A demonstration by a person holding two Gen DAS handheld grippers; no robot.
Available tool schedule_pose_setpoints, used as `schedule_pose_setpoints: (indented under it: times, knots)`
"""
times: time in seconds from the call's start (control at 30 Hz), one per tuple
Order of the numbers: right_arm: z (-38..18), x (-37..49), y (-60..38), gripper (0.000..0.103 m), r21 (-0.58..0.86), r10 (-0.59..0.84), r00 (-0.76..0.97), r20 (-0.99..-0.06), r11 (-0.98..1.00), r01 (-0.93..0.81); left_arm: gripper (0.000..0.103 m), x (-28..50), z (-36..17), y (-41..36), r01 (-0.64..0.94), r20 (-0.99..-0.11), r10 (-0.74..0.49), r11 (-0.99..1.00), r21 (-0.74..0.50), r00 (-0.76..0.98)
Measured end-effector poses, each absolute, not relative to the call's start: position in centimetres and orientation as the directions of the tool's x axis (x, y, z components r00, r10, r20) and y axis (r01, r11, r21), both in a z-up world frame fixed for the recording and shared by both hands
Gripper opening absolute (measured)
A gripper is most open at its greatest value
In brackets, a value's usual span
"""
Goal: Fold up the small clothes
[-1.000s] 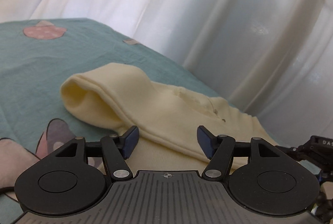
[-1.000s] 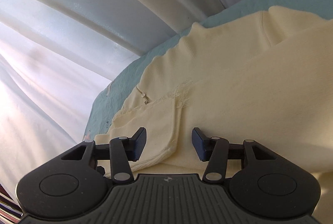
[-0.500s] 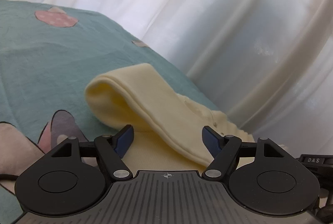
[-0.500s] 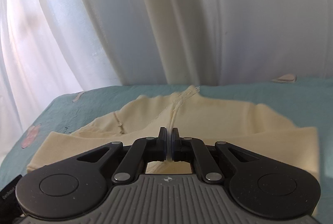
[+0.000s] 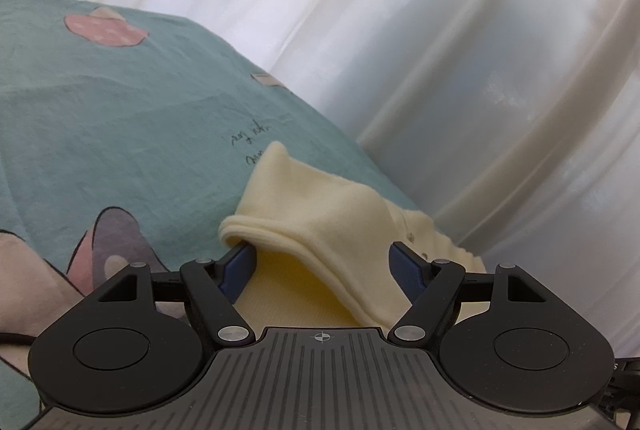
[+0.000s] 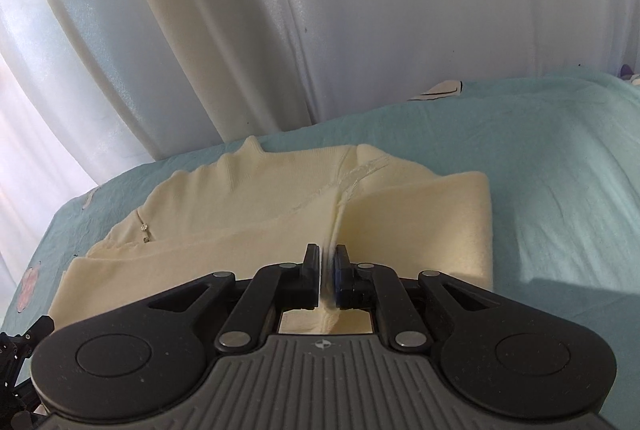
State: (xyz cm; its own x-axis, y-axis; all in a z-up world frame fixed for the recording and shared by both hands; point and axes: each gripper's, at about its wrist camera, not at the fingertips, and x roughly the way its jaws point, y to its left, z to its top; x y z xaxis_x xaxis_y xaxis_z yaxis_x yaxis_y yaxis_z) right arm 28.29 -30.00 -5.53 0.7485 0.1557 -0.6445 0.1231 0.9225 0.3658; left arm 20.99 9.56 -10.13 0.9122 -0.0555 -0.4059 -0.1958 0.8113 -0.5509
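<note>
A cream knit garment (image 5: pixel 328 206) lies partly folded on a teal bedsheet (image 5: pixel 120 130). My left gripper (image 5: pixel 320 254) is open, its fingers straddling the rolled fold edge; the left pad (image 5: pixel 236 266) sits tucked under that edge without pinching it. In the right wrist view the garment (image 6: pixel 240 198) spreads ahead with small buttons at its left. My right gripper (image 6: pixel 328 254) pinches a raised ridge of the cream fabric between its pads, and its jaws are opening slightly with the fabric still between them.
White curtains (image 5: pixel 440 30) hang close behind the bed's far edge, also filling the top of the right wrist view as the curtain (image 6: pixel 360 10). The sheet (image 6: pixel 540 170) carries cartoon prints, one a pink strawberry (image 5: pixel 104 28). A black piece of the other gripper (image 6: pixel 20 342) shows at bottom left.
The right gripper went from open over the garment to pinched on a fabric ridge, then rose and swung. The left jaws widened a little and now sit closer to the fold's edge.
</note>
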Motion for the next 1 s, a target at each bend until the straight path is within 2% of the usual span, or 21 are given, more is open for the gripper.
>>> schedule_pose_setpoints:
  times: [0.07,0.1,0.27,0.37,0.47,0.5,0.53,0.6,0.67,0.77,0.9,0.97,1.0]
  knots:
    - [-5.7,28.5,-29.6,0.009,0.359,0.157,0.746,-0.647,0.926,0.117,0.079,21.1,-10.1,9.5,-0.196,-0.41,-0.058,0.813,-0.549,0.91]
    - [-5.6,28.4,-29.4,0.005,0.337,0.144,0.746,-0.65,0.935,0.113,0.079,21.1,-10.1,9.5,-0.196,-0.411,-0.058,0.813,-0.548,0.91]
    - [-4.8,29.0,-27.3,0.004,0.107,-0.024,0.781,-0.625,0.987,0.117,0.079,21.2,-10.2,9.6,-0.195,-0.409,-0.059,0.811,-0.552,0.911]
    - [-4.9,29.4,-28.0,0.004,0.076,-0.066,0.778,-0.625,0.986,0.145,0.079,21.2,-10.2,9.6,-0.194,-0.409,-0.061,0.811,-0.552,0.91]
    - [-4.6,28.5,-30.0,0.007,0.209,-0.024,0.769,-0.639,0.956,0.203,0.08,21.2,-10.3,9.7,-0.191,-0.408,-0.064,0.81,-0.555,0.911]
    - [-4.3,27.7,-30.6,0.014,0.286,0.022,0.778,-0.627,0.936,0.205,0.08,21.2,-10.3,9.7,-0.191,-0.407,-0.064,0.809,-0.555,0.911]
    - [-4.1,26.8,-31.2,0.029,0.371,0.075,0.787,-0.613,0.906,0.202,0.08,21.2,-10.3,9.7,-0.191,-0.408,-0.064,0.81,-0.555,0.911]
    - [-4.5,24.9,-32.1,0.045,0.572,0.222,0.792,-0.568,0.799,0.187,0.081,21.3,-10.3,9.7,-0.191,-0.408,-0.064,0.811,-0.553,0.911]
    - [-6.0,23.8,-32.3,0.048,0.707,0.342,0.773,-0.535,0.682,0.188,0.081,21.3,-10.3,9.6,-0.19,-0.409,-0.065,0.813,-0.551,0.91]
    - [-8.5,23.9,-31.7,0.049,0.758,0.391,0.732,-0.558,0.598,0.258,0.082,21.4,-10.3,9.5,-0.189,-0.411,-0.065,0.816,-0.546,0.909]
    - [-9.7,24.1,-31.8,0.044,0.795,0.373,0.754,-0.541,0.519,0.313,0.082,21.5,-10.4,9.4,-0.189,-0.413,-0.064,0.818,-0.543,0.908]
    - [-9.9,24.7,-31.9,0.03,0.785,0.346,0.757,-0.555,0.519,0.339,0.082,21.5,-10.4,9.4,-0.19,-0.414,-0.063,0.819,-0.541,0.908]
    - [-10.0,25.2,-32.0,0.009,0.767,0.328,0.749,-0.575,0.534,0.356,0.082,21.5,-10.3,9.3,-0.19,-0.417,-0.062,0.822,-0.537,0.907]
